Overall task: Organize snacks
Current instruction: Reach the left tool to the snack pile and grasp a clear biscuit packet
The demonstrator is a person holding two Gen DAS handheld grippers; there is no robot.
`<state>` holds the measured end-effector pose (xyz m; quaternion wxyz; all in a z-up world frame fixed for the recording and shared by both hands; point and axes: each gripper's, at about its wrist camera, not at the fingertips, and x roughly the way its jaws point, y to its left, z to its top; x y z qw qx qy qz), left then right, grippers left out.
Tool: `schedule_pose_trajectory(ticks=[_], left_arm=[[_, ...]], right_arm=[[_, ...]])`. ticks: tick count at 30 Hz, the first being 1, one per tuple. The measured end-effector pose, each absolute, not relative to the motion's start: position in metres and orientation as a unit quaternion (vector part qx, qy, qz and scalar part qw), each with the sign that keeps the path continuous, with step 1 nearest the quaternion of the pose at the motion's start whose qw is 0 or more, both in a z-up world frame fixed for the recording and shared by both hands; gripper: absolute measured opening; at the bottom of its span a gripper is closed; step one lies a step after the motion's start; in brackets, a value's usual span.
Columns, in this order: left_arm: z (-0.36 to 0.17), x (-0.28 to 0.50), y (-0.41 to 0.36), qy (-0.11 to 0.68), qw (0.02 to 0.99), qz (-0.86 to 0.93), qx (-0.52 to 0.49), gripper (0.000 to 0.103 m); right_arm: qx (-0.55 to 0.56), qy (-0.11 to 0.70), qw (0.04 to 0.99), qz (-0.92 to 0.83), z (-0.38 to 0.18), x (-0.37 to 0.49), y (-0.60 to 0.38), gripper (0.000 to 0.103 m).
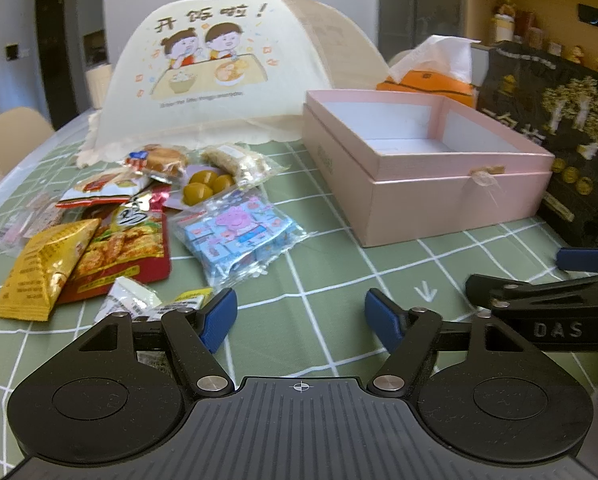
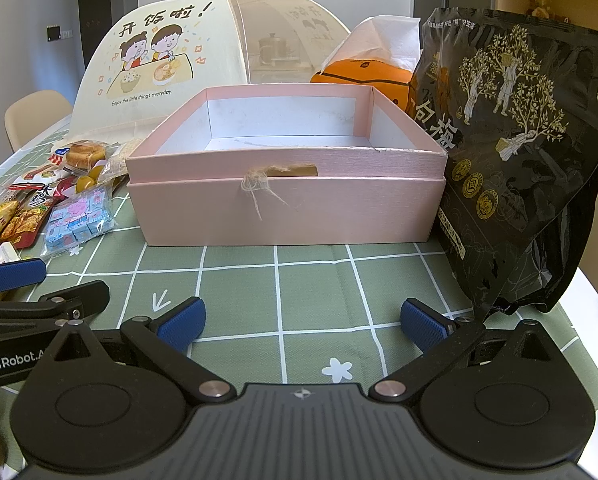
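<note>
An open, empty pink box (image 1: 427, 184) (image 2: 287, 208) stands on the green checked tablecloth. Left of it lies a pile of snack packets: a blue Peppa Pig bag (image 1: 239, 236) (image 2: 77, 220), a red packet (image 1: 127, 248), a yellow packet (image 1: 43, 268), a pastry (image 1: 159, 160) and yellow candies (image 1: 203, 188). A large black plum bag (image 2: 515, 152) (image 1: 555, 128) leans right of the box. My left gripper (image 1: 301, 316) is open and empty, just right of the pile. My right gripper (image 2: 303, 322) is open and empty, in front of the box.
A domed mesh food cover (image 1: 219, 68) (image 2: 187, 64) stands behind the snacks. An orange tissue box (image 1: 431, 76) (image 2: 363, 76) sits behind the pink box. A beige chair (image 1: 11, 136) is at the table's left edge. Shelves (image 1: 539, 12) are at the far right.
</note>
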<state>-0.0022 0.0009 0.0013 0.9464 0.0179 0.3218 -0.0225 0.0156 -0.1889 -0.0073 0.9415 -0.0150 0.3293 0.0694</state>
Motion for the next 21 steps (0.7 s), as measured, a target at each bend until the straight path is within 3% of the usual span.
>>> schedule_pose_trajectory(ticks=[5, 11, 17, 21], left_arm=[[0.029, -0.014, 0.020, 0.348, 0.933, -0.086, 0.021, 0.069], [0.084, 0.005, 0.135, 0.345, 0.937, -0.045, -0.024, 0.069], [0.074, 0.089, 0.289, 0.427, 0.894, 0.051, -0.130, 0.067], [0.053, 0.130, 0.327, 0.464, 0.874, 0.049, -0.135, 0.066]], right_arm=[[-0.017, 0.337, 0.938, 0.075, -0.006, 0.017, -0.190, 0.103], [-0.014, 0.424, 0.904, 0.056, 0.005, 0.022, -0.182, 0.103], [0.017, 0.441, 0.897, -0.011, 0.009, 0.015, -0.176, 0.103], [0.025, 0.476, 0.879, -0.027, 0.015, 0.019, -0.166, 0.103]])
